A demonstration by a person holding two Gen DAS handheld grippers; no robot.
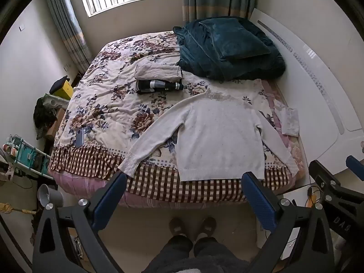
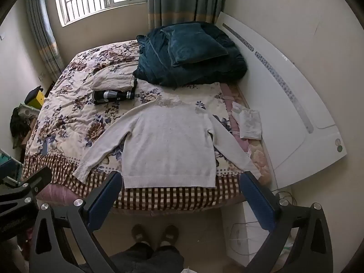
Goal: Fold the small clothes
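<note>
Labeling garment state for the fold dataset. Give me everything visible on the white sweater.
The white sweater is a long-sleeved knit, off-white, with a ribbed hem and a lacy-looking collar at the far end. It lies flat and unfolded on the floral bedspread, both sleeves spread diagonally outward, hem toward the near edge over the checked border. Neither gripper touches it; both hang open above the floor, short of the bed.

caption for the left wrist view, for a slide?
Open left gripper above white sweater spread flat on floral bed, before folding.
</note>
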